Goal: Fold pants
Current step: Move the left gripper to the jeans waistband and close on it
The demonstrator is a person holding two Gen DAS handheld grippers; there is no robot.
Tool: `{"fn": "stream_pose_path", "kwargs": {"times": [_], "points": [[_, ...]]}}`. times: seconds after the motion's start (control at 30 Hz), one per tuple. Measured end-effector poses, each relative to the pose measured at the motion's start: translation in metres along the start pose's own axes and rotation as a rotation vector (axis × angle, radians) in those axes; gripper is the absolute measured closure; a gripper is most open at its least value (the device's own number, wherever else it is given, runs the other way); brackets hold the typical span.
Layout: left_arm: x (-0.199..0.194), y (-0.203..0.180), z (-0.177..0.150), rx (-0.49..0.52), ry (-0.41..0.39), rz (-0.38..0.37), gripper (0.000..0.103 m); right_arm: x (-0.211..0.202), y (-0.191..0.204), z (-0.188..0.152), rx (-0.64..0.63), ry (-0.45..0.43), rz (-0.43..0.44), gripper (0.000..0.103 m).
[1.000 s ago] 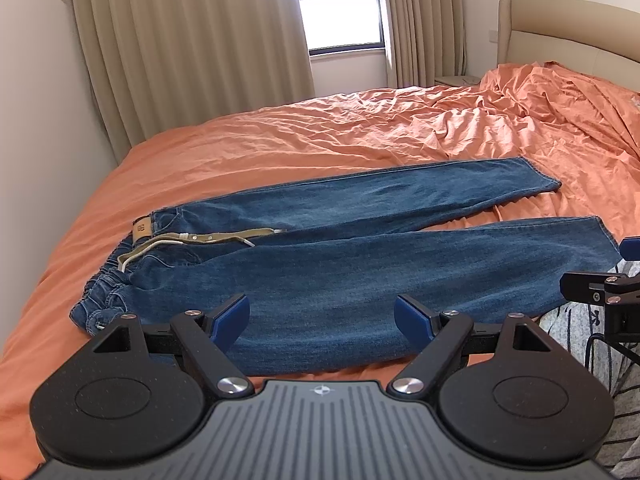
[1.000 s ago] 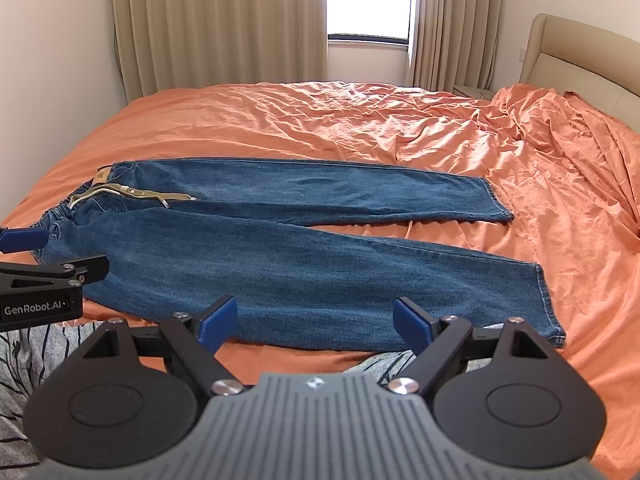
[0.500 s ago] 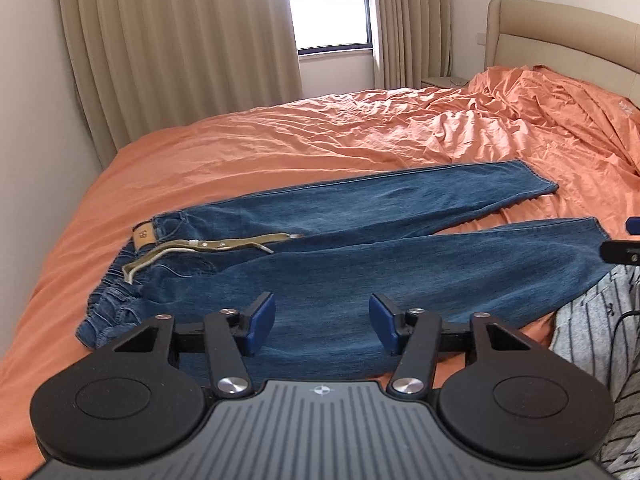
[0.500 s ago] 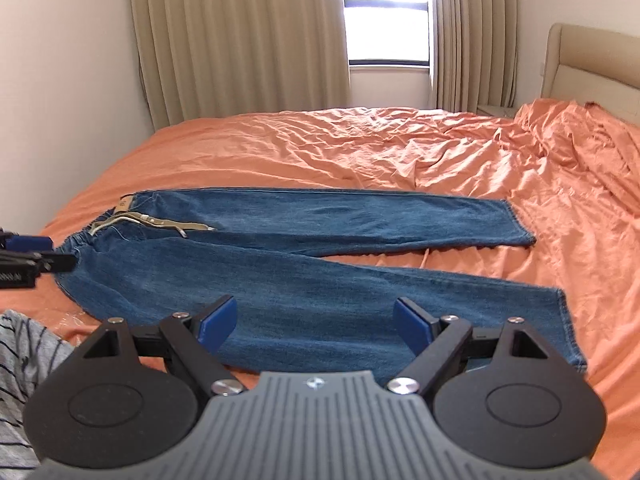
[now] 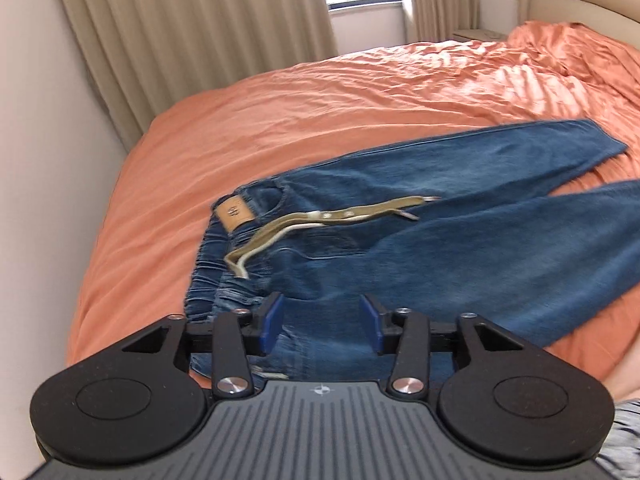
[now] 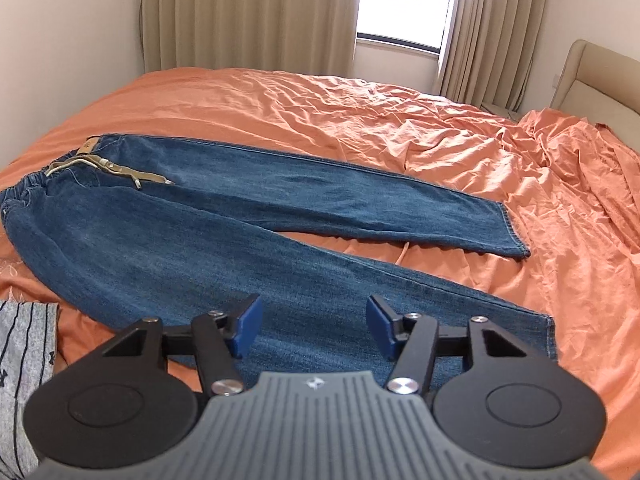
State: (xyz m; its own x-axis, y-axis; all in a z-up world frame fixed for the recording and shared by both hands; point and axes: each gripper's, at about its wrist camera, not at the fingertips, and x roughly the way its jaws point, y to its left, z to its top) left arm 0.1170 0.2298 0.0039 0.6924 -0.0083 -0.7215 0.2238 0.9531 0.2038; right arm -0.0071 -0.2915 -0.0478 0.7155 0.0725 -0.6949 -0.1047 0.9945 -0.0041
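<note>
Lying flat on the bed point(image 5: 280, 128), left view: jeans point(image 5: 460, 248), waistband at 9 o'clock, legs running to 3 o'clock; tan drawstring point(image 5: 340, 220) across the seat. Left gripper point(image 5: 322, 324) above the waistband's near corner, jaws closing, nothing between them.

Right view: jeans point(image 6: 180, 248) spread across the bed point(image 6: 360, 120), hems at 3 o'clock. Right gripper point(image 6: 312, 326) above the near leg, jaws closing, not gripping. Striped cloth point(image 6: 24, 360) at 8 o'clock.
</note>
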Motion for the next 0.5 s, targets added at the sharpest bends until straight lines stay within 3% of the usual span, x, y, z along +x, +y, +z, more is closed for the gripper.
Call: {"fn": "stream_pose_path", "kwargs": {"times": [0.03,0.23,0.4,0.5], "points": [[0.013,0.014,0.001,-0.022,0.011,-0.003,0.038,0.009,-0.001,0.003,0.015,0.009,-0.001,0.049],[0.095,0.085,0.004,-0.184,0.061,-0.061,0.029,0.064,0.008,0.016,0.079,0.055,-0.012,0.049],[0.160,0.129,-0.001,-0.313,0.115,-0.176,0.030,0.098,0.024,0.018,0.039,0.105,-0.050,0.049],[0.185,0.148,-0.007,-0.402,0.128,-0.247,0.037,0.109,0.033,0.019,-0.019,0.110,-0.105,0.048]]}}
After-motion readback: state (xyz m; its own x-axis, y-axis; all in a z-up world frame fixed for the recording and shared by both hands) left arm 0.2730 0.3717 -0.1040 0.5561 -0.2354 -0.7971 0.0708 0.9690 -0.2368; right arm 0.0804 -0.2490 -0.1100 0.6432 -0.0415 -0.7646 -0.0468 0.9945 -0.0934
